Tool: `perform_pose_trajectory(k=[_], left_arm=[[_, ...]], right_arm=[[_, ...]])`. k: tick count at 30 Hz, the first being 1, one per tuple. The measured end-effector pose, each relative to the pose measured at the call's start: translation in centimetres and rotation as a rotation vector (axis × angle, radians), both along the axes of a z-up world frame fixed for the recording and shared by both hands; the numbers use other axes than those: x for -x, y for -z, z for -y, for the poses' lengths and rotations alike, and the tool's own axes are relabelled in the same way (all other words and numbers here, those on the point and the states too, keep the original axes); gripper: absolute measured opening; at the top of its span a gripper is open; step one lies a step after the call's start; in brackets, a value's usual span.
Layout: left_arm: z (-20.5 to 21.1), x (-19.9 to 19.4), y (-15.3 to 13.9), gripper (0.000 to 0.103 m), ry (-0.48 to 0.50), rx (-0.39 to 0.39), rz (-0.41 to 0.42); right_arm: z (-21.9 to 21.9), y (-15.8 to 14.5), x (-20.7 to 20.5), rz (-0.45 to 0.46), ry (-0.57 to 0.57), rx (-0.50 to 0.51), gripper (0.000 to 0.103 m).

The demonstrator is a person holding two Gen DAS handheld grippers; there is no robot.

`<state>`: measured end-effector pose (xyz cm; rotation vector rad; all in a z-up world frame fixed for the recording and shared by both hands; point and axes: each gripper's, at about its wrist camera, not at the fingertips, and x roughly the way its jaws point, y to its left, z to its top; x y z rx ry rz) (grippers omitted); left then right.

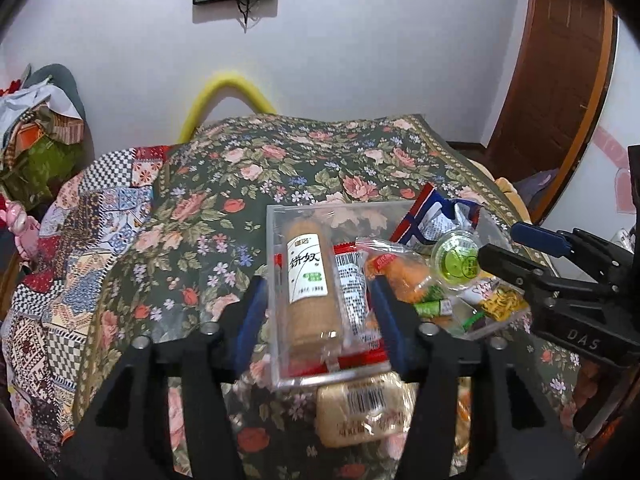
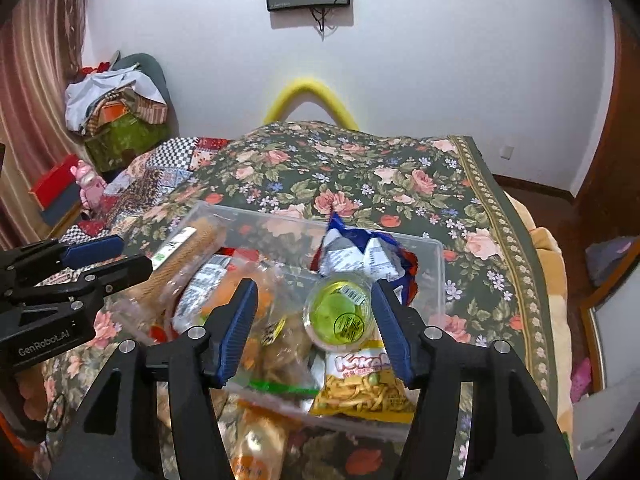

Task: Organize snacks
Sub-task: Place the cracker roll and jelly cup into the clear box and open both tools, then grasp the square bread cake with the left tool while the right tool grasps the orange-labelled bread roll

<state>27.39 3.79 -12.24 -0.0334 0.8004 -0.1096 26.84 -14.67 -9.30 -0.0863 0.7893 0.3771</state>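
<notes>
Snacks fill a clear plastic bin point(image 1: 276, 240) that sits on a bed with a floral cover point(image 1: 280, 168). In the left wrist view, the left gripper point(image 1: 320, 316) hovers over the bin's near end with its 2 blue-padded fingers point(image 1: 250, 320) spread wide apart, gripping nothing. Between them lies a tan biscuit roll point(image 1: 310, 300) with a white label, and just right of it a red and white packet point(image 1: 352, 292). Below the gripper, outside the bin's near wall, a pale wrapped cake point(image 1: 368, 412) with a barcode lies on the cover, partly blurred and partly behind the right finger.

Further right in that view sit an orange snack bag point(image 1: 404, 280), a green jelly cup point(image 1: 458, 260) and a blue and white bag point(image 1: 436, 220) at the far corner. The right gripper point(image 1: 520, 248) enters from the right edge beside the cup, its body cut off by the frame.

In the right wrist view, the right gripper point(image 2: 316, 324) is also spread wide and holds nothing. The jelly cup point(image 2: 340, 312) sits just inside its right finger point(image 2: 394, 332); whether they touch cannot be told. A yellow noodle-snack bag point(image 2: 360, 388) lies under the cup, and a clear bag of brown pieces point(image 2: 280, 344) lies between the fingers. The blue and white bag point(image 2: 360, 256) stands beyond the cup. The biscuit roll point(image 2: 188, 256) slants away to the left, blurred. The left gripper point(image 2: 108, 256) reaches in from the left edge. An orange packet point(image 2: 256, 448) near the bottom edge is cut off and unreadable.
</notes>
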Motion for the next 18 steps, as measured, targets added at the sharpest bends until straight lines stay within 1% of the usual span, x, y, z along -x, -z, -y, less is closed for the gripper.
perform_pose_trajectory(k=[5,9,15,18], left_arm=[[0.0,2.5,-0.8,0.063,0.012,-0.022,0.009],[-0.1,4.4,-0.8,0.068,0.022,-0.017,-0.001],[-0.3,6.7,0.8,0.071,0.034,0.007,-0.058],[-0.5,7.5,2.0,0.071,0.034,0.014,-0.099]], right_arm=[[0.5,-1.0,2.1,0.015,-0.012,-0.006,0.056],[0.7,-1.2,3.7,0.01,-0.024,-0.007,0.056],[0.6,-0.2,5.7,-0.026,-0.04,0.003,0.057],[0.5,1.0,6.6,-0.067,-0.051,0.003,0.057]])
